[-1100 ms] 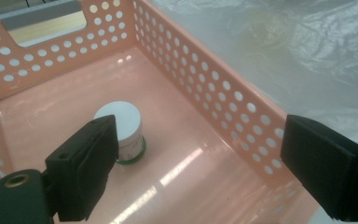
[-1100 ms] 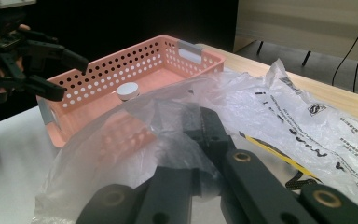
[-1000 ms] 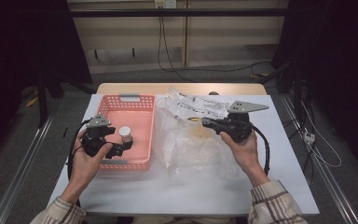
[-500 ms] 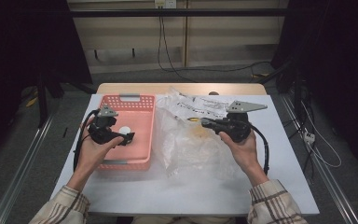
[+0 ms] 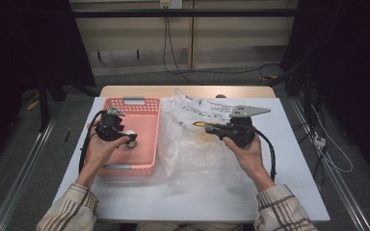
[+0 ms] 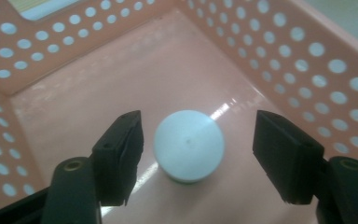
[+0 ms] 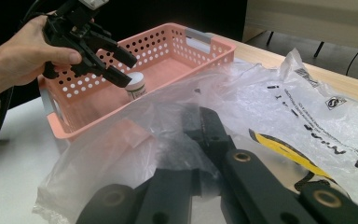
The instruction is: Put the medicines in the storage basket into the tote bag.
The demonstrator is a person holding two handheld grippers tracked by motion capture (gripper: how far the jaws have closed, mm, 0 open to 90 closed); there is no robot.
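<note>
White-capped jar (image 6: 189,145) stands upright on the floor of 1 pink perforated plastic basket (image 5: 147,115), between our left gripper's (image 6: 198,161) spread jaws, which hang above it without touching. Our right gripper (image 7: 200,135) reaches level into 1 crinkled clear plastic bag (image 5: 197,144), jaws pressed together on its film.

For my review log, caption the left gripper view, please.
Open left gripper hovering over a white-capped jar standing inside the pink perforated basket.
</note>
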